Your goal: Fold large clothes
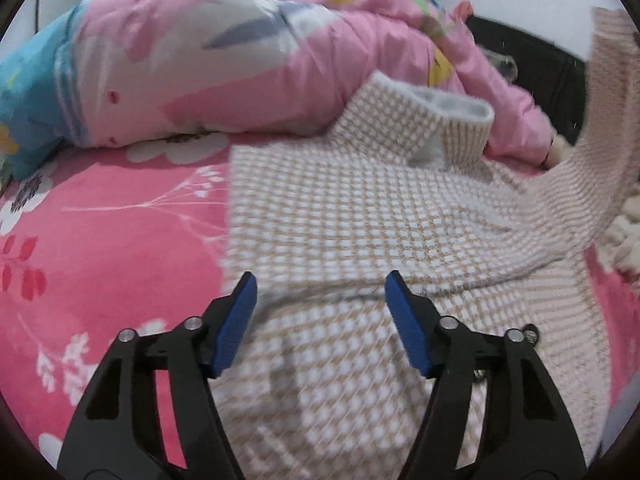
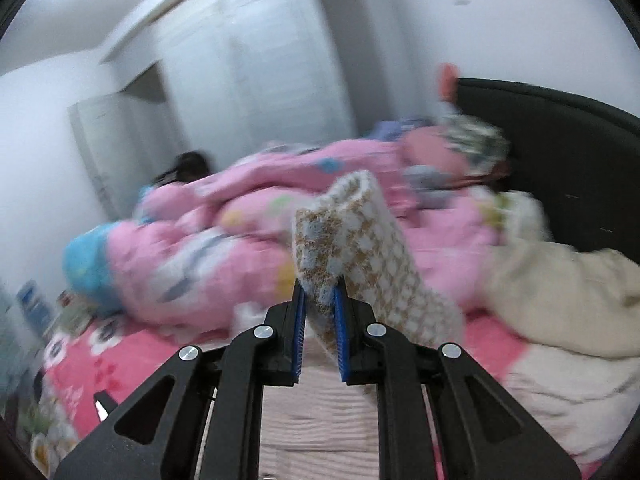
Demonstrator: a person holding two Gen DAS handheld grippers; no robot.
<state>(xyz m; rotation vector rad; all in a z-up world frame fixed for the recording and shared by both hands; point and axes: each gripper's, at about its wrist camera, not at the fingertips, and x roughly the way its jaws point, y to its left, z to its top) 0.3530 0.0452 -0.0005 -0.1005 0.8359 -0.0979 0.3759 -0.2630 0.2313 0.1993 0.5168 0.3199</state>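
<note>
Checked sweater point(image 1: 340, 208) judged soft, floppy, light; sleeve end point(image 2: 340, 240) is pinched in right gripper point(image 2: 320, 312), best held at edges; left gripper point(image 1: 320, 304) is held apart, empty

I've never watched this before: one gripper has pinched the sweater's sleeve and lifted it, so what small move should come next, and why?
Probably carry the sleeve inward and lay it across the sweater. The right gripper is shut on the sleeve's end and holds it up off the bed, while the body lies flat. The left gripper hangs open above the hem, holding nothing.
</note>
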